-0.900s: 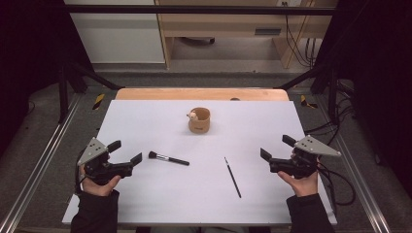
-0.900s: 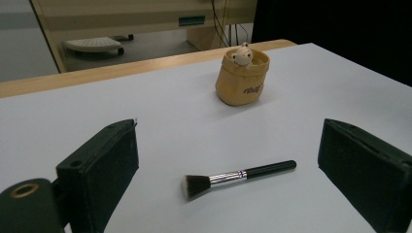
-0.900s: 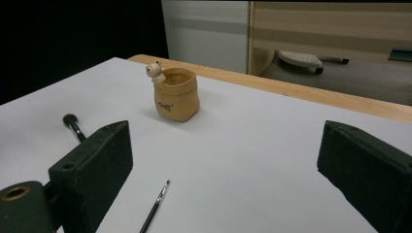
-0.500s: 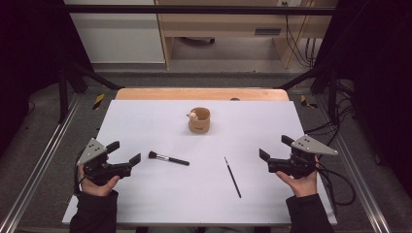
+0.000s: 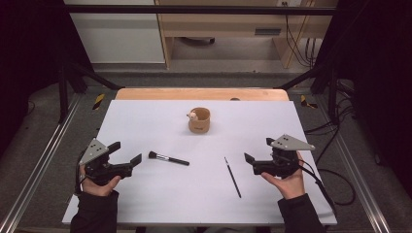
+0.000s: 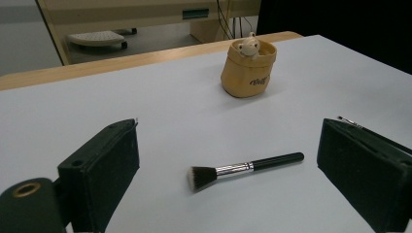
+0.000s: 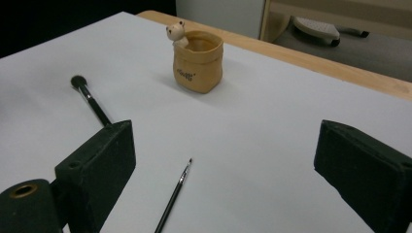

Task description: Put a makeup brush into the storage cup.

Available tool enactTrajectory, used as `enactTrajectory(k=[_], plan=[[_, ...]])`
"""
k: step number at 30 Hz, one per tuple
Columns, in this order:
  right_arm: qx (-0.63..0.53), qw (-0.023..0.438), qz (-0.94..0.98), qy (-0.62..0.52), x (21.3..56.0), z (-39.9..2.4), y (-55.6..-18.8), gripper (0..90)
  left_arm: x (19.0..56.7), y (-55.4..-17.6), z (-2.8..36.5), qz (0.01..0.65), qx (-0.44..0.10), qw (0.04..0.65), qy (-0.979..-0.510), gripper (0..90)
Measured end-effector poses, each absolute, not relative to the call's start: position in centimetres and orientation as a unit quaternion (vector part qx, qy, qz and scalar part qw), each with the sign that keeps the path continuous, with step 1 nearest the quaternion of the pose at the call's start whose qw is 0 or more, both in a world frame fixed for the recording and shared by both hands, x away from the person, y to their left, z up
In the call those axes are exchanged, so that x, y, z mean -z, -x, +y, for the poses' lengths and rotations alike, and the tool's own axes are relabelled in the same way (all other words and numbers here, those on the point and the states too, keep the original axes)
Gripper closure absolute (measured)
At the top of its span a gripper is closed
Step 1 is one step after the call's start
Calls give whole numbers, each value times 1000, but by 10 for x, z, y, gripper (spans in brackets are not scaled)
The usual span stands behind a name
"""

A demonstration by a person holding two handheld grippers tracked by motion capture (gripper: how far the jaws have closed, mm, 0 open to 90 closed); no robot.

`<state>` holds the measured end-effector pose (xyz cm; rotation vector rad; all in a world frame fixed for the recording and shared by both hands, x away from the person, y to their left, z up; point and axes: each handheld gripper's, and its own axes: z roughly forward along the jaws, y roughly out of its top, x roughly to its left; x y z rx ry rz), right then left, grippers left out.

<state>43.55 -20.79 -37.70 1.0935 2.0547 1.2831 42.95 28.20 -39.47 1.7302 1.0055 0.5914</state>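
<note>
Two hand-held grippers are being eased inward over a white table [image 5: 145, 204]; since a moment ago the right gripper [image 5: 256, 156] has been drawn slightly toward the centre, the left gripper [image 5: 125, 154] barely shifted; both sets of jaws are being kept spread wide, with nothing between them; a powder brush [image 5: 168, 158] is lying at three o'clock of the left gripper, a fine liner brush [image 5: 232, 176] at nine o'clock of the right; a tan pot [image 5: 199, 120] is waiting at twelve o'clock; pick-ups appear imminent
</note>
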Motion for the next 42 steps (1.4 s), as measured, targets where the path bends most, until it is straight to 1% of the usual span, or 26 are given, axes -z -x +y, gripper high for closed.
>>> enactTrajectory(k=[9, 18, 24, 33, 42], plan=[[-432, 219, 782, -392, 392, -186, -441, 101, 398, -431, 278, 415, -242, 497, -723, 77], [-413, 200, 792, -402, 401, -178, -444, 134, 399, -432, 276, 413, -239, 494, -727, 77], [-385, 190, 809, -402, 414, -169, -448, 149, 401, -433, 275, 411, -238, 488, -732, 77], [-364, 179, 825, -394, 429, -159, -452, 223, 403, -434, 274, 410, -236, 485, -736, 77], [-331, 159, 848, -383, 450, -146, -455, 350, 403, -434, 273, 407, -235, 484, -738, 78]])
